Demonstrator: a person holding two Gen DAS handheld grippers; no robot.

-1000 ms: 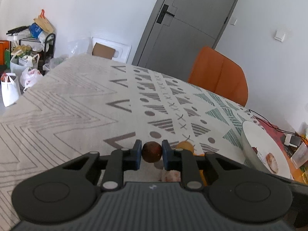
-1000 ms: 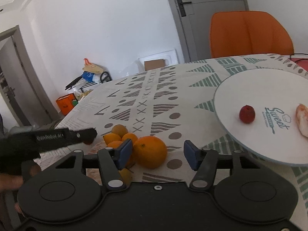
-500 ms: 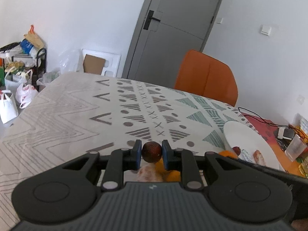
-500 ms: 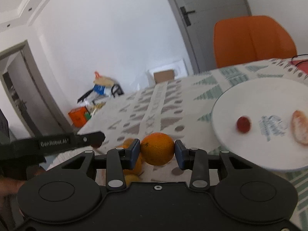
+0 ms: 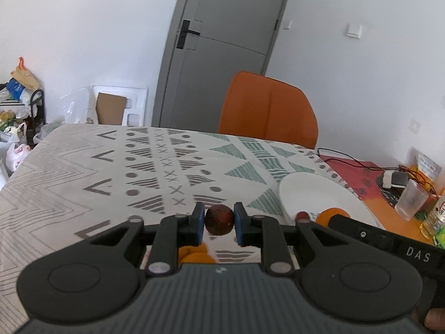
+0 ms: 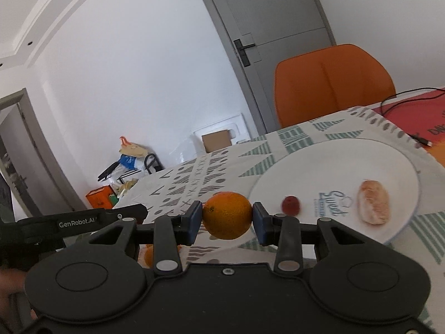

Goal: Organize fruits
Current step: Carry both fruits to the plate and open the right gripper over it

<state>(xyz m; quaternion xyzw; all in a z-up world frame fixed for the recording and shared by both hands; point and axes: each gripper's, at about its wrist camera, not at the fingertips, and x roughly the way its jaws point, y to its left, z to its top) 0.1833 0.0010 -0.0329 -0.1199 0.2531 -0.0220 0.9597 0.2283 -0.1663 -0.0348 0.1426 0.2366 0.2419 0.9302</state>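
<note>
My left gripper [image 5: 219, 224] is shut on a small dark red-brown fruit [image 5: 219, 219], held above the patterned tablecloth. Below it, small oranges [image 5: 196, 256] lie on the cloth, partly hidden by the gripper body. My right gripper [image 6: 226, 220] is shut on a large orange [image 6: 227, 215], lifted off the table just left of a white plate [image 6: 328, 167]. On that plate lie a small red fruit [image 6: 291, 204] and a peeled citrus piece [image 6: 373, 205]. In the left wrist view the same plate [image 5: 311, 189] shows at right, with the right gripper's arm [image 5: 389, 243] and its orange [image 5: 329, 213] over it.
An orange chair [image 5: 268, 108] stands at the table's far side before a grey door [image 5: 222, 47]. A plastic cup [image 5: 411, 203], a cable and small items crowd the red mat at the right edge. Bags and a rack [image 5: 16, 111] stand on the floor at left.
The right gripper closed on the large orange and lifted it toward the plate. The left gripper, still holding the dark fruit, rose and swung right, bringing the plate into view.
</note>
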